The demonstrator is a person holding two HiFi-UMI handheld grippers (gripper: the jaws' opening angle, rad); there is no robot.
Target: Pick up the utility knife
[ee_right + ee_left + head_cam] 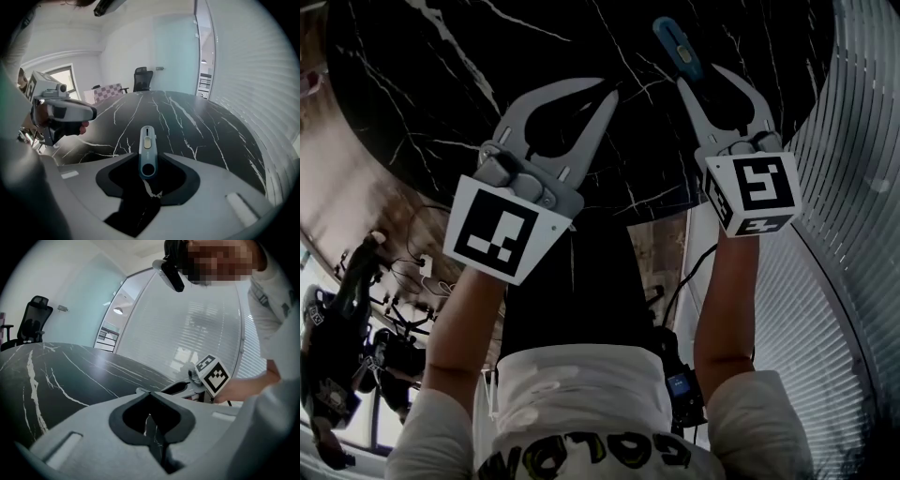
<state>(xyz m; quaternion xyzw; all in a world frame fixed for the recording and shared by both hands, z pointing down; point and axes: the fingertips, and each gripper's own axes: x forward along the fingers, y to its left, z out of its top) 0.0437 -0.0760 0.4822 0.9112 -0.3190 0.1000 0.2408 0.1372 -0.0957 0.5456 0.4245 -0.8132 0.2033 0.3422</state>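
Note:
A blue utility knife (675, 42) lies flat on the black marble table (441, 75), pointing away from me. My right gripper (698, 75) reaches down over its near end. In the right gripper view the knife (147, 145) fills the space between that gripper's (148, 153) fingertips, and both tips sit against its sides with no gap showing. My left gripper (609, 91) hovers to the left of it over the table, tips together and holding nothing. In the left gripper view its tips (149, 393) meet, and only the tabletop (56, 376) shows beyond them.
The table's rounded edge runs close to slatted window blinds (853, 187) on the right. An office chair (140, 77) stands at the far end of the table. Cables and dark gear (356, 309) lie on the floor at the lower left.

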